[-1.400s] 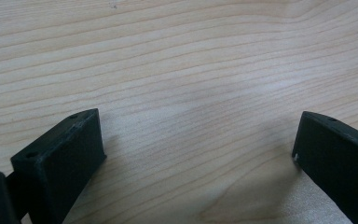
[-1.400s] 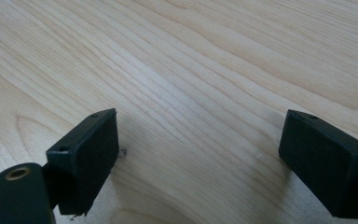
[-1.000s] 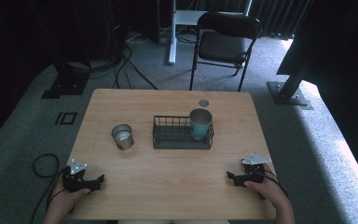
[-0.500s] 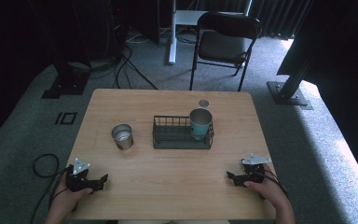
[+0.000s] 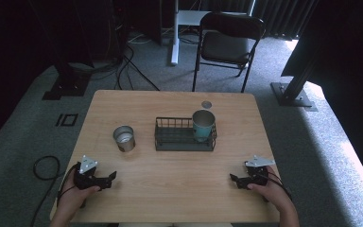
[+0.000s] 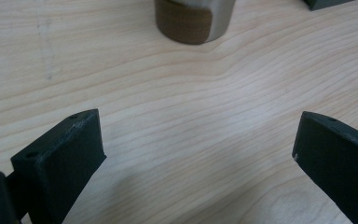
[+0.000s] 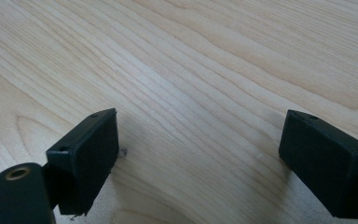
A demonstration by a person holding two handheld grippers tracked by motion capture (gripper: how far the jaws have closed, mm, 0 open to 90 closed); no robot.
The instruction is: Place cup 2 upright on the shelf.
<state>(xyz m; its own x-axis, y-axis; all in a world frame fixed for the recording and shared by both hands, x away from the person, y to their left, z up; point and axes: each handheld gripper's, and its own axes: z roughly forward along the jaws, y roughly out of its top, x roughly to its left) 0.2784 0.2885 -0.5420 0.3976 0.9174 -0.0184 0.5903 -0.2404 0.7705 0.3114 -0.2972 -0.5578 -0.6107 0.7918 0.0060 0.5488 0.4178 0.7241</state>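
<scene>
**Start Position: Both Grippers at the Near Edge, Steel Cup Ahead of the Left**

Left gripper (image 5: pixel 108 178): held low over the near left of the tabletop (image 5: pixel 179 189), jaws spread wide with nothing between them, aimed inward and slightly forward. The left hand (image 5: pixel 73 196) grips it from behind, forearm entering from the bottom edge. In the left gripper view, the base of the steel cup (image 6: pixel 193 18) stands ahead of the jaws, well apart from them.

Right gripper (image 5: pixel 234 179): held low over the near right, jaws likewise spread and empty, aimed inward. The right hand (image 5: pixel 269 189) holds it. Bare wood lies between the jaws in the right gripper view.

Step in hand: judged as the approach phase; no object is yet contacted. The steel cup (image 5: pixel 124 138) stands upright, left of the wire basket (image 5: pixel 170 141), apart from it. A teal cup (image 5: pixel 203 125) stands upright inside the basket's right end. A small round lid-like object (image 5: pixel 206 104) lies beyond the basket.

Next move: likely advance the left gripper forward, straddle the steel cup's wall, then close.
</scene>
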